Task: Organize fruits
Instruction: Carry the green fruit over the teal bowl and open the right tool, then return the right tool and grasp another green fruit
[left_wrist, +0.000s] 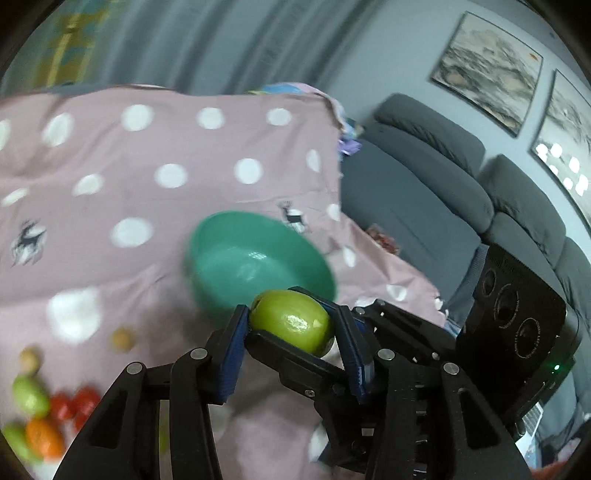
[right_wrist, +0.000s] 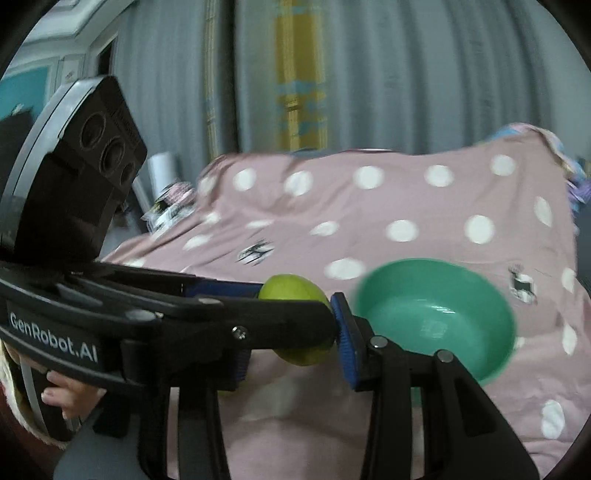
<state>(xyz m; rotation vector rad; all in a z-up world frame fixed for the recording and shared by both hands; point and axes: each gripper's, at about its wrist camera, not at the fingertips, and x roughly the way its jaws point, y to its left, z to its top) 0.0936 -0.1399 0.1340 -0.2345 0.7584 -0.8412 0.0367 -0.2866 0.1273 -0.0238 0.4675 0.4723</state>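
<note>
A green fruit hangs above the pink spotted cloth, just in front of an empty teal bowl. My left gripper is shut on it, blue pads pressing its two sides. My right gripper reaches in crosswise and is shut on the same green fruit, one pad on top and one finger under it. In the right wrist view the left gripper's finger hides the fruit's middle, and the teal bowl lies just right of the fingers.
Loose fruit lies at the lower left: a green one, an orange one, red ones and small brown ones. A grey sofa stands to the right. A person's hand holds the left gripper.
</note>
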